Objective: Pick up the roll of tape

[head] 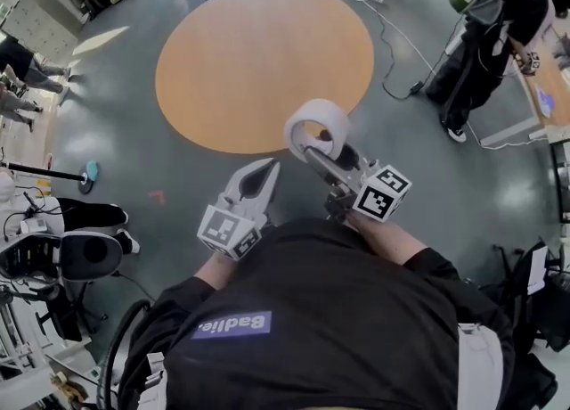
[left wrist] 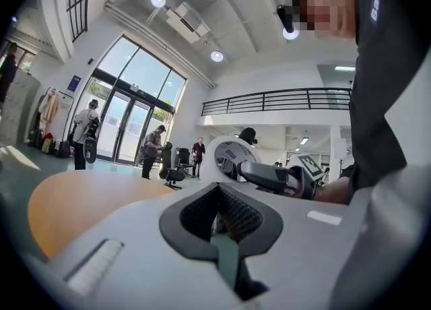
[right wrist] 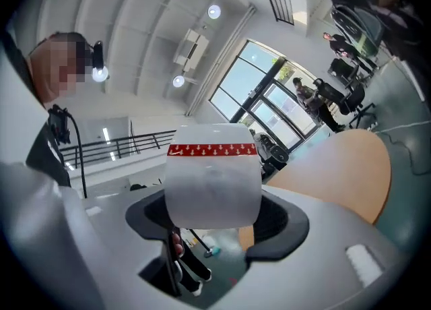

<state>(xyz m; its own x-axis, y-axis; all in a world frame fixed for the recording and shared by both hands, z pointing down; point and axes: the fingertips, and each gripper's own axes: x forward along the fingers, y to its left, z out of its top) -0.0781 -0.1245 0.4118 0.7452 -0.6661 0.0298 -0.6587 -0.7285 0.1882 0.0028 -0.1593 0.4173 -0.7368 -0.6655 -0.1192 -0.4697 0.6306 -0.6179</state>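
1. Holding the tape between its jaws, the right gripper is pinching the roll across its width, up in the air above the floor.
2. The white tape is showing its hole to the left gripper, and a red strip is running along its far edge in the right gripper view.
3. The left gripper is hanging just beside the right one, not touching the tape, with its jaws pressed together and nothing between them.
4. Both grippers are pointing out over the grey floor, near the orange circle.
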